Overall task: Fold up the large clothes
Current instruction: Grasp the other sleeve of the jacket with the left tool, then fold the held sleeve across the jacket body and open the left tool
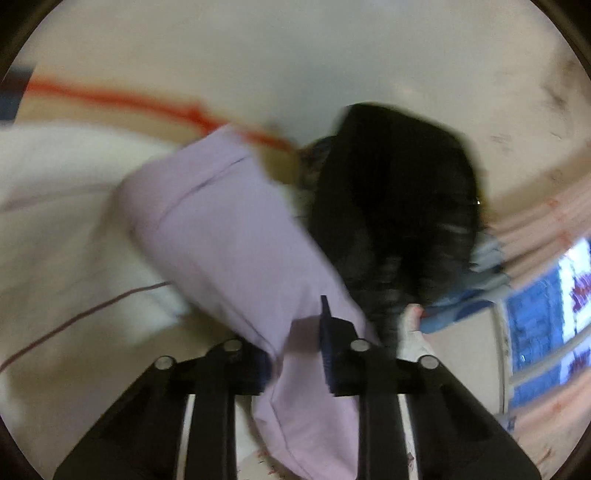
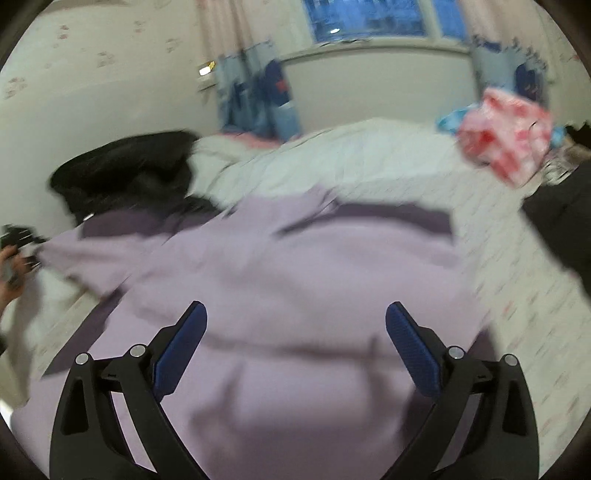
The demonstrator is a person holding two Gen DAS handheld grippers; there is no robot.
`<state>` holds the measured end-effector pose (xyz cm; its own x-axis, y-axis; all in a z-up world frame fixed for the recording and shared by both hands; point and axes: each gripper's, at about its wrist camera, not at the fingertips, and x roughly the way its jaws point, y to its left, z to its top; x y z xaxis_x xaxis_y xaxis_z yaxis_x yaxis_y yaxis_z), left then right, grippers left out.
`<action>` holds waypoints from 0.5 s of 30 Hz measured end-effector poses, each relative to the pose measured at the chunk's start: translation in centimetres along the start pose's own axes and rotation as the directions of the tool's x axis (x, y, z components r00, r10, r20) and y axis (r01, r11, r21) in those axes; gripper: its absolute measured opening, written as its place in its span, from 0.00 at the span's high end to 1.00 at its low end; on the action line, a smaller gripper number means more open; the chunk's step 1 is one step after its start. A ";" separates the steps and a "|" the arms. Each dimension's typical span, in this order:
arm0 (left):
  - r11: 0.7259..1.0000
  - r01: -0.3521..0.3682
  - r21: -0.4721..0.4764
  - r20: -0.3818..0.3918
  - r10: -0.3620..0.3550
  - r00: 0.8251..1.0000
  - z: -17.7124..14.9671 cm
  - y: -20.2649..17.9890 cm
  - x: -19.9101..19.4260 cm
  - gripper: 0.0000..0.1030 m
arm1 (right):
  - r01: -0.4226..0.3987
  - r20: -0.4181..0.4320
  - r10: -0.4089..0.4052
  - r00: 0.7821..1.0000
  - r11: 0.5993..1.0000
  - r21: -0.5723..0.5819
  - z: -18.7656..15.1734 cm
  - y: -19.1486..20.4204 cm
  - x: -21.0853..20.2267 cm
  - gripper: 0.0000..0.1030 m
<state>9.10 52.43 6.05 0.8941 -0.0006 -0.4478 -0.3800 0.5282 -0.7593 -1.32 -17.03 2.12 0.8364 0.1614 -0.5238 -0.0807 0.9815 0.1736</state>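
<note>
The lilac garment (image 2: pixel 295 266) lies spread over the bed (image 2: pixel 369 162), directly ahead of and beneath the right gripper (image 2: pixel 295 332), whose blue-padded fingers stand wide apart with nothing between them. Over on the left, one corner of that lilac cloth (image 1: pixel 229 229) runs up between the fingers of the left gripper (image 1: pixel 299 350), which is clamped on it, the fabric hanging taut away from the pads. Motion blur everywhere! Just beyond the left gripper sits a black jacket (image 1: pixel 399 192); from the right gripper it's far ahead to the left. A pink-and-white bag (image 2: pixel 506 136) rests far ahead to the right, below the window (image 2: pixel 369 18).
</note>
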 end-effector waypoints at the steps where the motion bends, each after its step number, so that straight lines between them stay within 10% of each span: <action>1: 0.997 0.060 0.042 0.029 -0.061 0.998 -0.3 -1.3 -0.9 0.80 | 0.034 0.002 -0.034 0.999 0.999 0.017 0.9 -0.8 0.7 0.08; 7: 0.904 0.332 0.269 -0.005 -0.343 0.939 -3.5 -12.8 -4.8 0.81 | 0.104 -0.311 -0.067 0.948 0.989 0.102 0.8 -4.8 11.0 0.06; 15: 0.550 0.677 0.488 -0.430 -0.524 0.735 -21.4 -32.6 -7.5 0.81 | -0.083 -0.120 0.119 0.986 0.960 0.269 2.1 -6.7 4.2 0.06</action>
<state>9.69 17.01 24.11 0.7546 -0.6422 -0.1345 0.5124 0.7049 -0.4905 3.89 -23.13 0.51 0.7498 0.2878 -0.5958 -0.0011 0.9009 0.4339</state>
